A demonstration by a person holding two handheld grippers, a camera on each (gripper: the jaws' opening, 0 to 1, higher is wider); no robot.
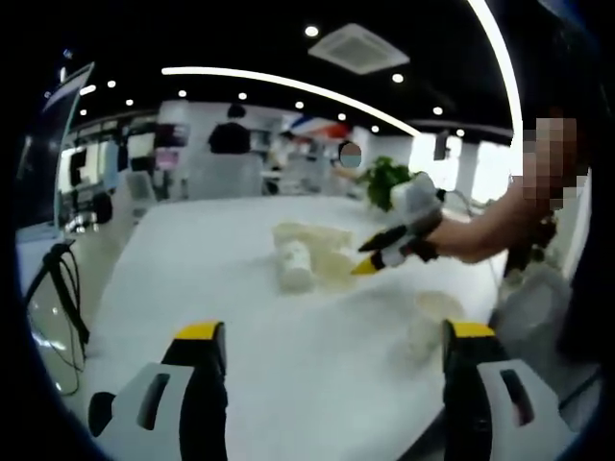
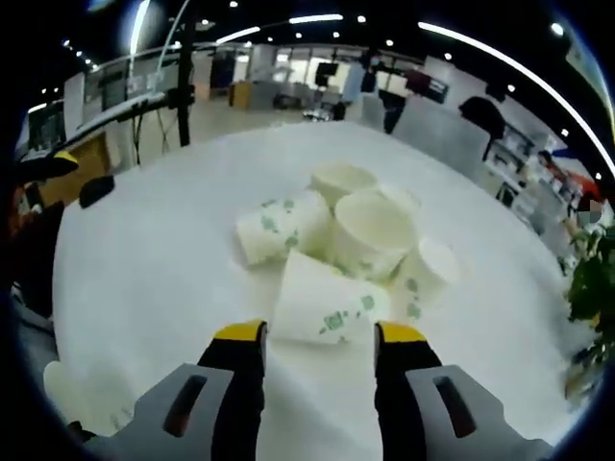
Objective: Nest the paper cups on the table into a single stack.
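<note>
Several white paper cups with green print are bunched in the middle of the white table [image 2: 144, 250]. One cup [image 2: 327, 300] lies on its side right in front of my right gripper [image 2: 319, 332], whose open yellow-tipped jaws stand on either side of its near end. Behind it are another lying cup [image 2: 283, 226], a wide upright cup [image 2: 370, 230] and an upturned cup [image 2: 428, 269]. In the left gripper view the same pile [image 1: 307, 252] sits mid-table, with the right gripper [image 1: 370, 264] reaching into it from the right. My left gripper [image 1: 333, 331] hangs open over bare table, well short of the pile.
A blurred single cup [image 1: 434, 309] stands near my left gripper's right jaw. A black stand with cables [image 1: 60, 279] is at the table's left edge. A green plant [image 1: 384, 180] and office desks lie beyond the table. A person's arm [image 1: 480, 230] holds the right gripper.
</note>
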